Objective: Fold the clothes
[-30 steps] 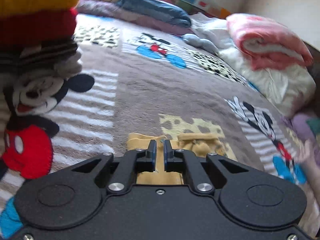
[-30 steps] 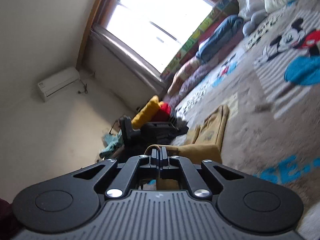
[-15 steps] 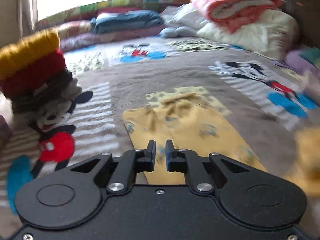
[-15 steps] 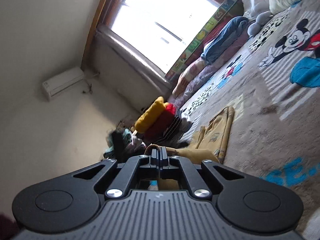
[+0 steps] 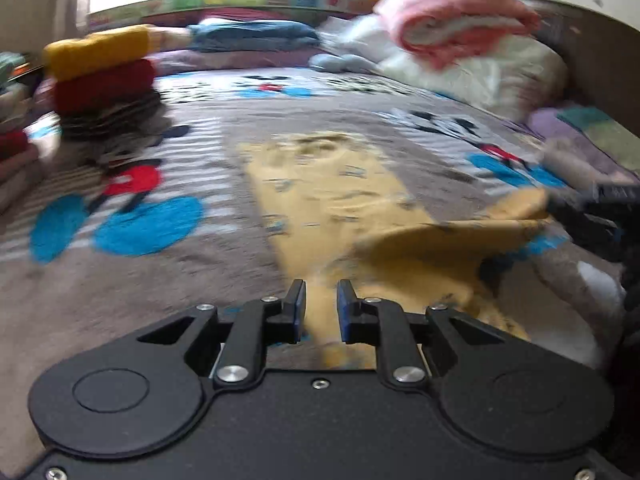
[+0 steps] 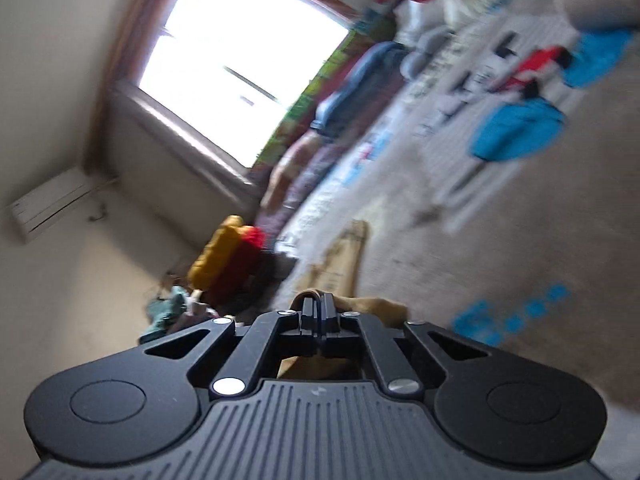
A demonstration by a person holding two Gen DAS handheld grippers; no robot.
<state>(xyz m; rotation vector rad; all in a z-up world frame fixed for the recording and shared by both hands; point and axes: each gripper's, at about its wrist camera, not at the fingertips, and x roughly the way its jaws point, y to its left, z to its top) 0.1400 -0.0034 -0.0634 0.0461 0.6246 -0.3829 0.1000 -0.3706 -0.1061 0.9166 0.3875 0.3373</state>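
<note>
On the cartoon-mouse blanket [image 5: 224,280]: yellow printed trousers [image 5: 324,200] spread flat, near hem raised. Over that near end, left gripper [image 5: 321,306] opening, pads clear of cloth. Beside it, right gripper [image 6: 318,312] pinching a trouser edge, starting to part.

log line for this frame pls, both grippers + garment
task: fold clothes | left hand-held gripper: jaws opening, nothing gripped | right hand-held gripper: shut on yellow garment edge | garment: part lifted off blanket

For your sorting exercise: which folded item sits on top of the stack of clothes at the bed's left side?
The mustard-yellow folded knit tops the stack; the red one lies directly beneath it, with dark striped pieces lower down.
</note>
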